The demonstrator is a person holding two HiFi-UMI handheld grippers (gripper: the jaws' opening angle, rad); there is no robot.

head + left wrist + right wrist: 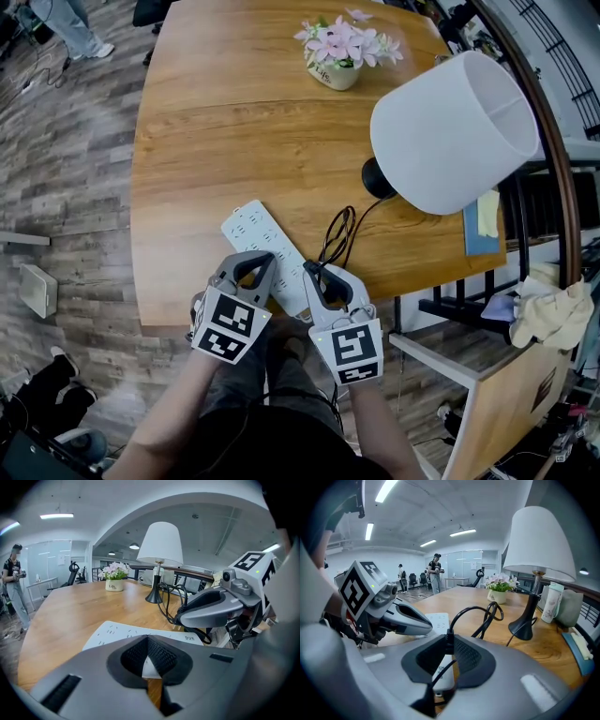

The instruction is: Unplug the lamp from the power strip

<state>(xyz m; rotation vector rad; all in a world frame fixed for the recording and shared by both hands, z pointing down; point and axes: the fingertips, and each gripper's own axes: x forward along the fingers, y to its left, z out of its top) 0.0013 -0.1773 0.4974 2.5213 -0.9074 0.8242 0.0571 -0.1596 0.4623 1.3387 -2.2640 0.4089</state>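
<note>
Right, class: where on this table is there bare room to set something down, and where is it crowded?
Bare: the left half of the table, and the middle between pot and strip. Crowded: the near edge, with strip, cord, left gripper, and right gripper shut on the plug; also the right side under the lamp.

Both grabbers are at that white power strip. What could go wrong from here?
1. The right hand-held gripper is shut on the black plug; a hard pull could yank the looped cable and tip the lamp.
2. The power strip might lift along, since the left hand-held gripper, jaws shut, seems only to rest on its end.
</note>
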